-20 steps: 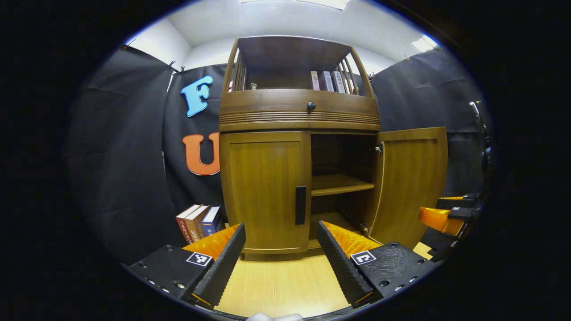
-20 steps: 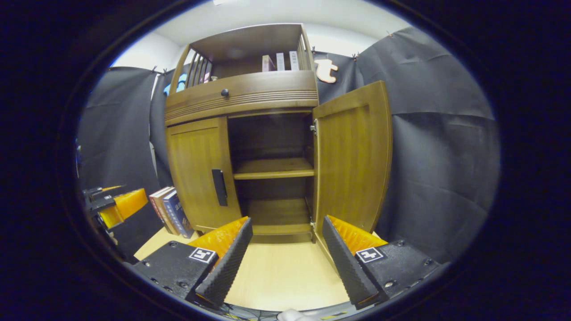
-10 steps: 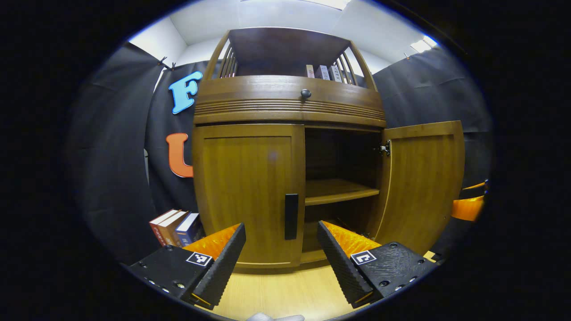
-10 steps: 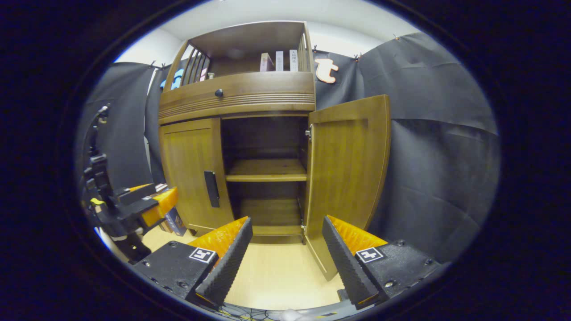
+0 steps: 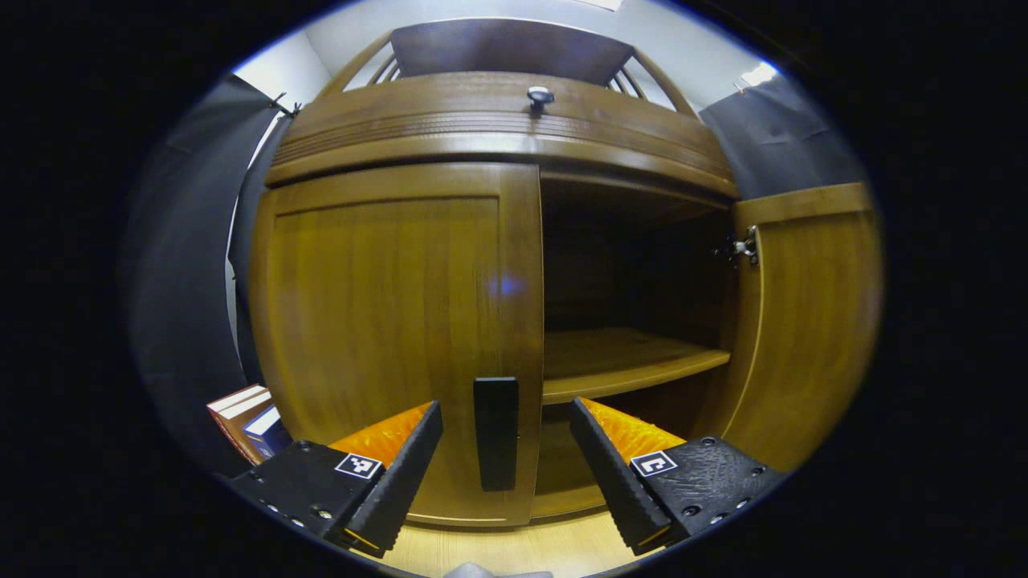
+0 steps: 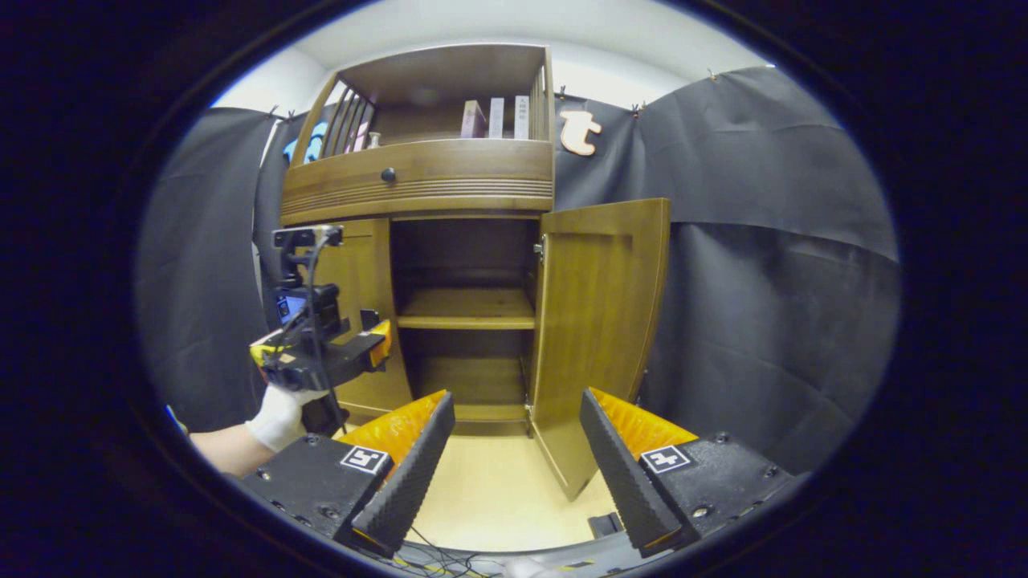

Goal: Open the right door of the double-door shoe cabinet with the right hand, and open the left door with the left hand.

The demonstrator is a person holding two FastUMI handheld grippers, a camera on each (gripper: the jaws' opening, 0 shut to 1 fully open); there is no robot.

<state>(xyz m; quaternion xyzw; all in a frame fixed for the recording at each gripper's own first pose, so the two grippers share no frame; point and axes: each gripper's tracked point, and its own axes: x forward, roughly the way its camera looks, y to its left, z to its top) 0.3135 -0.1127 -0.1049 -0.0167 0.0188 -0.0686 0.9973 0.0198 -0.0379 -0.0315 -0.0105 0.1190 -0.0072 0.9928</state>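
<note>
Wooden throughout: one shoe cabinet (image 6: 418,185), two doors, one black handle in sight, one round knob (image 5: 540,96) on the drawer band above. Counted also two pairs of tongs and one gloved hand (image 6: 277,417).

Nearest in the left gripper view, left tongs (image 5: 506,461) spread wide, pinching nothing, one finger to each side of the black handle (image 5: 495,433) and not touching it. Behind the handle, left door (image 5: 393,337) shut flush against the cabinet frame, its free edge just beside the dark opening. Beyond that edge, one inner shelf (image 5: 626,361) bare, open room above and below it. Farther right, right door (image 5: 803,321) swung fully outward on its hinge (image 5: 743,247). Low at the left, a few books (image 5: 245,409) leaning beside the cabinet's foot.

Nearest in the right gripper view, right tongs (image 6: 518,466) likewise spread, gripping nothing, held over pale tabletop (image 6: 490,498) well back from the cabinet. Right door (image 6: 598,337) stood just ahead of the right finger, apart from it, its lower corner over free tabletop. Left of the fingers, the gloved hand gripped the left tongs (image 6: 377,345) up close against the left door (image 6: 361,321); contact with the door could not be told there. Farthest up, three books (image 6: 494,118) upright in the cabinet's open top compartment.
</note>
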